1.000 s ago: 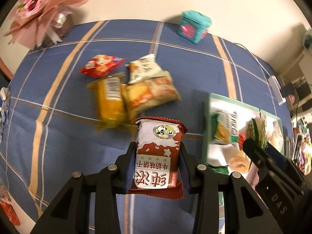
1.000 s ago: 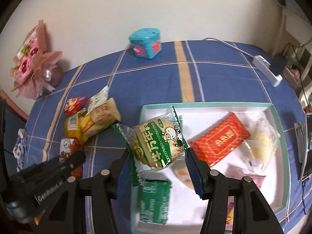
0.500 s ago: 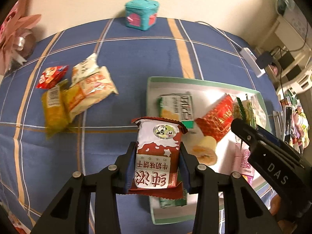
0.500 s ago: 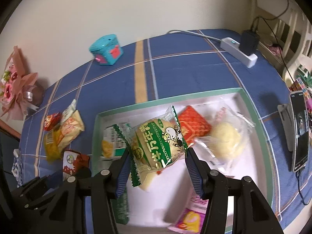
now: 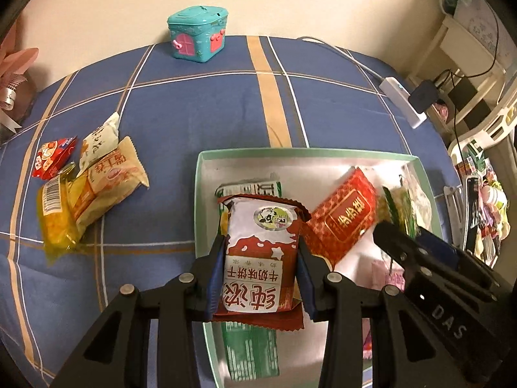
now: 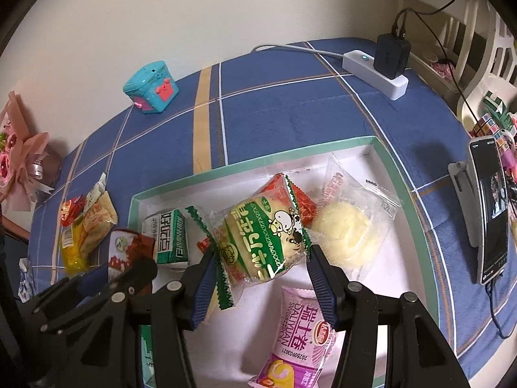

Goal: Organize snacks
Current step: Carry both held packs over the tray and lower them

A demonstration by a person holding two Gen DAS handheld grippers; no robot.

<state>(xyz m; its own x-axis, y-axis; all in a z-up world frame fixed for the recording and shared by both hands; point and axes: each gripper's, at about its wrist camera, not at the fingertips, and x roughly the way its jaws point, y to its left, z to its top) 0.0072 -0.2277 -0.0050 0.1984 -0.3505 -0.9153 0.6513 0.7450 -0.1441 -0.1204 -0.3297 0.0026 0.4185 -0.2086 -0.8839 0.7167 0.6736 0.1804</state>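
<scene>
Blue plaid tablecloth (image 5: 200, 110); tray (image 5: 290, 153) contents half hidden behind both tools' packets.

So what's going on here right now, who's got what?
Both grippers are loaded and over the tray. The left gripper is shut on a red-and-white biscuit pack, and the right gripper is shut on a green-edged cake pack. Neither is released yet. The tray already holds a red pack, a pale bun, a pink roll and green packs. Four snacks remain on the blue cloth, left of the tray.
</scene>
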